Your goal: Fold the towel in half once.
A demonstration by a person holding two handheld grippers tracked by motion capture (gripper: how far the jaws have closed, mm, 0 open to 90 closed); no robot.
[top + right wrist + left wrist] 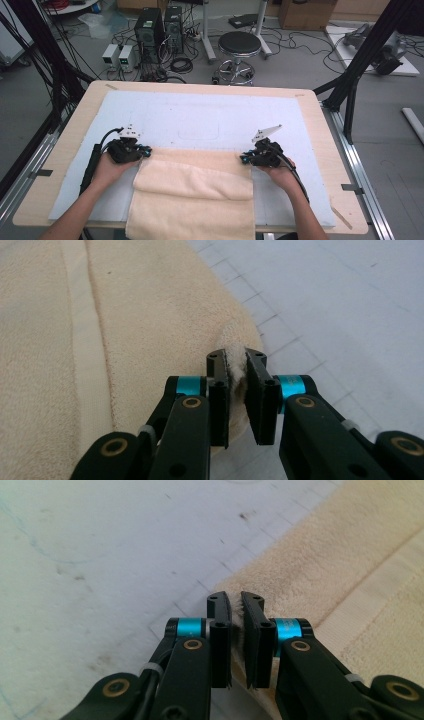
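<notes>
A cream towel (192, 192) lies folded on the pale blue mat (200, 120), hanging over the table's near edge. My left gripper (147, 150) is at the towel's far left corner. In the left gripper view its jaws (236, 600) are shut on the towel corner (235, 611), with a thin strip of cloth between the pads. My right gripper (243, 158) is at the far right corner. In the right gripper view the towel corner (235, 356) bunches up between the closed jaws of that gripper (236, 359). The towel (125, 330) spreads away to the left.
The wooden table (65, 150) frames the mat, with bare mat beyond the towel. A black stool (239, 47), computer towers (150, 30) and loose cables stand on the floor behind the table. Black frame posts (365, 55) rise at both sides.
</notes>
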